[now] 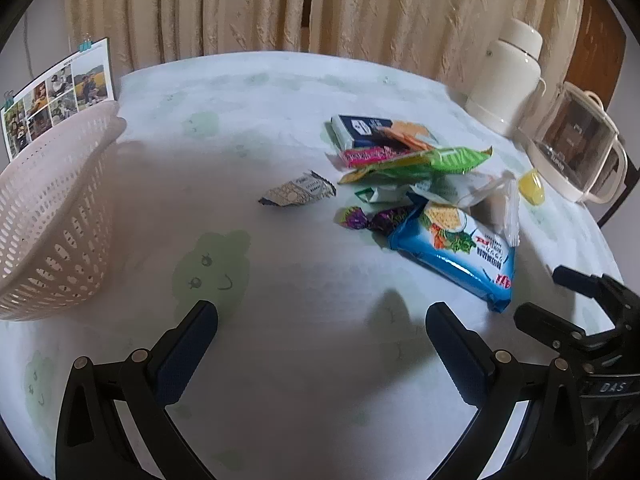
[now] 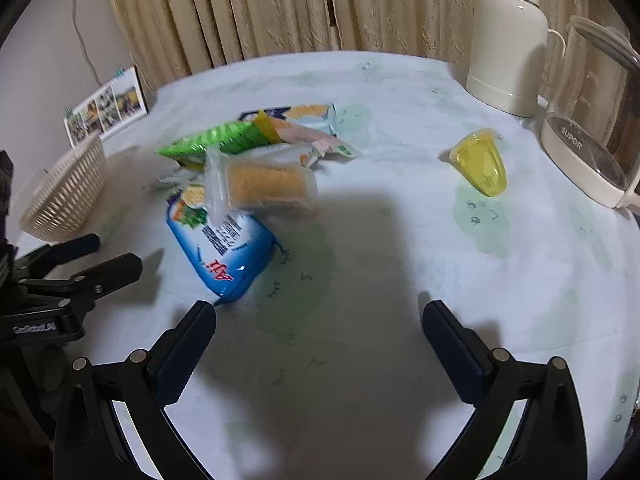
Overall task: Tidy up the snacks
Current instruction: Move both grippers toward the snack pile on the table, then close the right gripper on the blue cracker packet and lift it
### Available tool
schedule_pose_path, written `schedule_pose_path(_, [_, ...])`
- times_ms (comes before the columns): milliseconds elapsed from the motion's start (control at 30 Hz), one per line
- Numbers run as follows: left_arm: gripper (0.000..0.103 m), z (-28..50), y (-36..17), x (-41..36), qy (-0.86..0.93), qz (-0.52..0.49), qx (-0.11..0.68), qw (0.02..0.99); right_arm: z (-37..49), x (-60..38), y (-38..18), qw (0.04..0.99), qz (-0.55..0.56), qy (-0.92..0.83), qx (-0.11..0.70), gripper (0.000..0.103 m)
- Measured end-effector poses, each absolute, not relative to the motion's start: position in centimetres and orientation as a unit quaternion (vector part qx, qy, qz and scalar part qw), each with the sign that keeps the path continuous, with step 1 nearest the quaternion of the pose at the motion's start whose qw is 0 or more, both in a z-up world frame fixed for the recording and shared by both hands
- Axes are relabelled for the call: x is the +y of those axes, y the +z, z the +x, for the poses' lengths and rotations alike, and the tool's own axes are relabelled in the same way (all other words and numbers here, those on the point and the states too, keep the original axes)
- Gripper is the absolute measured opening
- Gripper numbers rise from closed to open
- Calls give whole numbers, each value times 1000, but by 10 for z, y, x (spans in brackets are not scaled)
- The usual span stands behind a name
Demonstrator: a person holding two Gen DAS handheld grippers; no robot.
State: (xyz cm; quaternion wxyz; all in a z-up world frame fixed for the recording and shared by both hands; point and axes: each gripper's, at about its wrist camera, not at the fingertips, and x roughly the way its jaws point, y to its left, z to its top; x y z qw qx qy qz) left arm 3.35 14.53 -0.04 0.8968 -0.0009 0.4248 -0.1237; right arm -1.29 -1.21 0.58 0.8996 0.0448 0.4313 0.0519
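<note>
While both tools hover empty above the pale, green-printed tablecloth (image 1: 304,128), the sorting of the snacks appears not yet begun. Nearest the lens, the left gripper (image 1: 322,318) has its dark padded fingers spread wide with nothing between them, and the right gripper (image 2: 320,316) is likewise wide open and holds nothing, probably readied for a first pick.

Just beyond the right gripper's left finger lies a glossy blue cracker packet (image 2: 224,248), the closest edge of a loose heap in which a clear-wrapped wafer bar (image 2: 268,188) rests on it, with a green foil bag (image 2: 212,142) and a navy-and-white biscuit pack (image 1: 366,128) farther back. A purple-wrapped candy (image 1: 354,218) and a small grey patterned sachet (image 1: 298,194) lie beside the heap, apart from one another. A yellow plastic jelly cup (image 2: 480,168) sits on its side well to the right, near the clear glass kettle (image 2: 592,152) and cream thermos flask (image 2: 510,48).

At the left edge stands the pink perforated plastic basket (image 1: 52,216), empty as far as can be seen and likely the snacks' destination. Behind it a photo calendar (image 1: 56,96) leans before beige curtains (image 1: 280,4).
</note>
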Motion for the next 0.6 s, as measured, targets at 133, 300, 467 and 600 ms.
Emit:
schedule_pose_path(133, [103, 28, 4, 148, -118, -2, 403, 908, -17, -6, 10, 905, 36, 65, 418, 102])
schedule_pose_path(300, [103, 21, 11, 153, -109, -9, 373, 921, -16, 12, 14, 910, -16, 80, 408, 97])
schedule_pose_path(467, [103, 18, 17, 163, -99, -29, 354, 930, -3, 33, 19, 910, -60, 96, 399, 94])
schedule_pose_path(600, [103, 18, 17, 166, -95, -34, 356, 929, 13, 38, 16, 905, -63, 103, 408, 87])
